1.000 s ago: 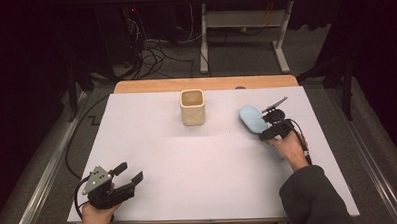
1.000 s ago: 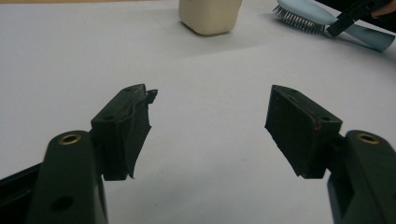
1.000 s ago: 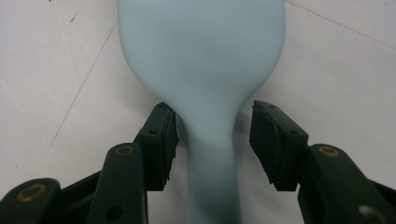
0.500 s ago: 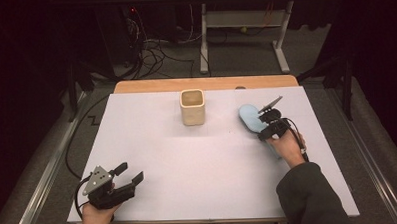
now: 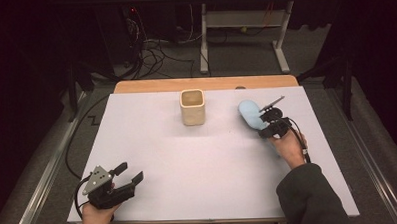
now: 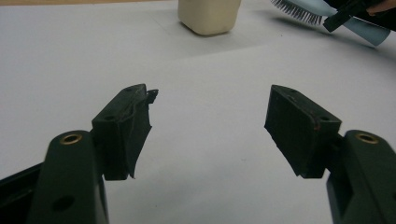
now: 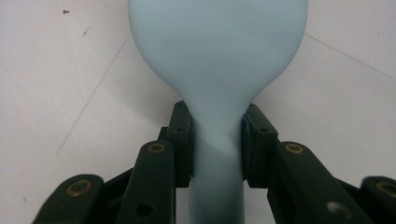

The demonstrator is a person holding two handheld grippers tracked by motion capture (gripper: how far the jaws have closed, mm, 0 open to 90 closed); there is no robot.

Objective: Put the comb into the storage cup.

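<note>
light: bright on white table, dark surround | shadows: soft | blur: close tool views, slightly soft

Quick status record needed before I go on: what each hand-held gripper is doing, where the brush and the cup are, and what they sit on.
right hand-held gripper: jaws have just been closing; pads press on the handle of the light blue brush
brush: at the table's right, back side up
left hand-held gripper: open, nothing between the jaws, near the table's front left corner
cup: beige, upright, centre back, apart from the brush
table: white top
</note>
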